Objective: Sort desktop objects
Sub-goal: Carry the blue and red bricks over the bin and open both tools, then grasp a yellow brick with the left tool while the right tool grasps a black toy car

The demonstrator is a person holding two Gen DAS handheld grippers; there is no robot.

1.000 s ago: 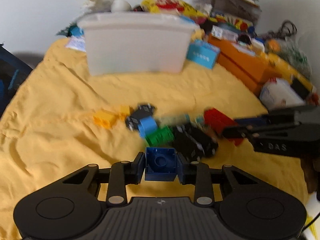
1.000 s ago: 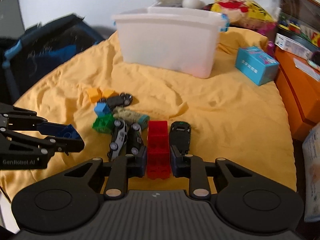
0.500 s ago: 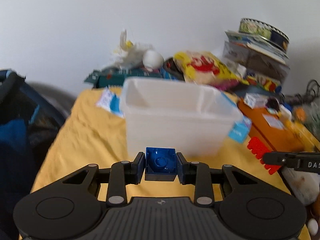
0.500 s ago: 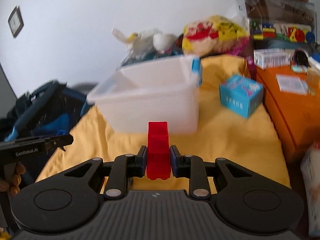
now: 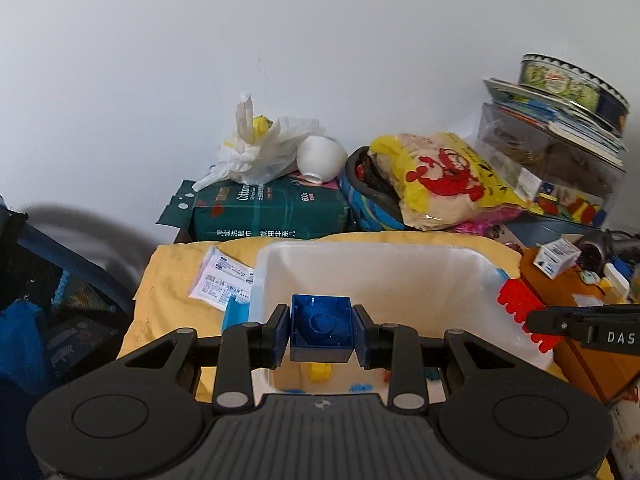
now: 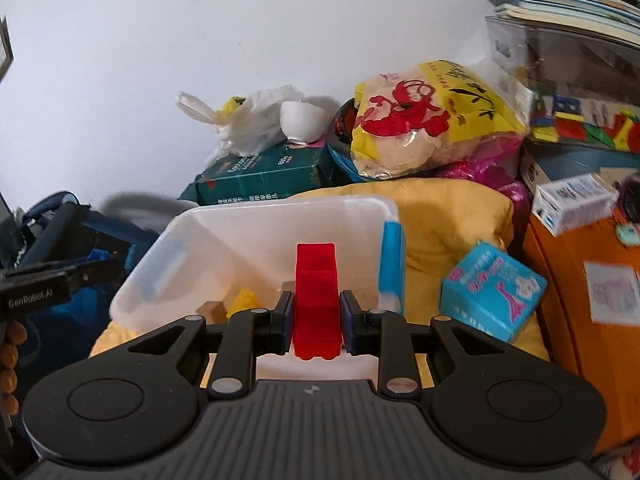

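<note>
Bricks over bin [image 5: 472,264] — drop pending.
Left gripper [image 5: 321,334] clamped on blue brick [image 5: 320,326], right gripper [image 6: 317,322] clenched on red brick [image 6: 316,300]; yellow pieces [image 6: 244,300] already inside at lower centre — release left.

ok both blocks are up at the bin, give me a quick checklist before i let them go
1. Left gripper clamped on the blue block: ok.
2. Right gripper clamped on the red block: ok.
3. Blue block over the open white bin: ok, bin interior shows behind and below it.
4. Red block over the bin: ok in the right wrist view; the left wrist view shows it near the bin's right rim, so margin there cannot tell.
5. Room in the bin: ok, only a few pieces such as a yellow block lie on its floor.
6. Grippers clear of each other: ok, they are apart.
</note>
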